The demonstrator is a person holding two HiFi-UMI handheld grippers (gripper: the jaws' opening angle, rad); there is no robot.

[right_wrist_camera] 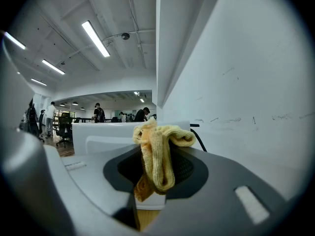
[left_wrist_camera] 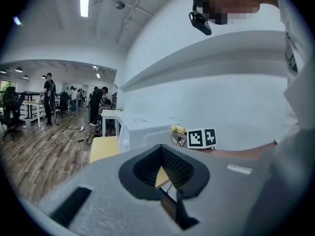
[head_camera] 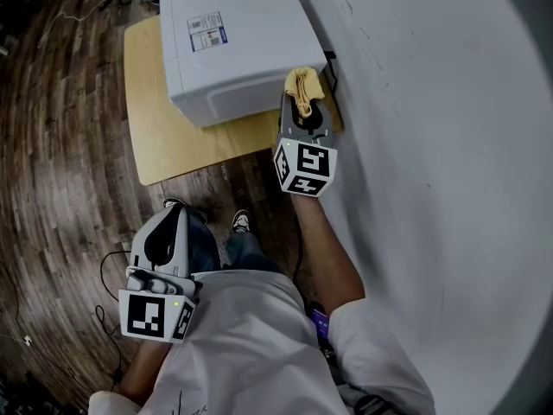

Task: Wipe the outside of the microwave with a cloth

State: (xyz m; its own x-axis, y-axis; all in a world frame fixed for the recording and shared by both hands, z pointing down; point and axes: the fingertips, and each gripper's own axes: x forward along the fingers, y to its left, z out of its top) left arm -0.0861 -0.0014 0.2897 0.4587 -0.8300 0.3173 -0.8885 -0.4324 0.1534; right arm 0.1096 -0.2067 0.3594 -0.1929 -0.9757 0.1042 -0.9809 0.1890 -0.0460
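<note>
White microwave (head_camera: 233,41) on a pale wooden counter (head_camera: 151,119), printed label (head_camera: 206,31) on its top. Yellow cloth (head_camera: 304,87) bunched at the microwave's near corner on the wall side, contact with the casing not clear. Pinched there between the closed jaws of the right claw (head_camera: 303,104), folds spilling over the dark pads (right_wrist_camera: 186,168) in the right gripper view. White wall (head_camera: 432,145) just beside that flank, leaving only a narrow gap, with a black cable (head_camera: 331,69) in it. Left claw (head_camera: 166,240) well apart from the microwave, low by the person's torso over the wood floor (head_camera: 60,162); jaws together, nothing held, only a sliver of counter visible past them. Loose cables (head_camera: 108,271) on the floor near it; a shoe (head_camera: 241,221) just off the counter's near edge.
</note>
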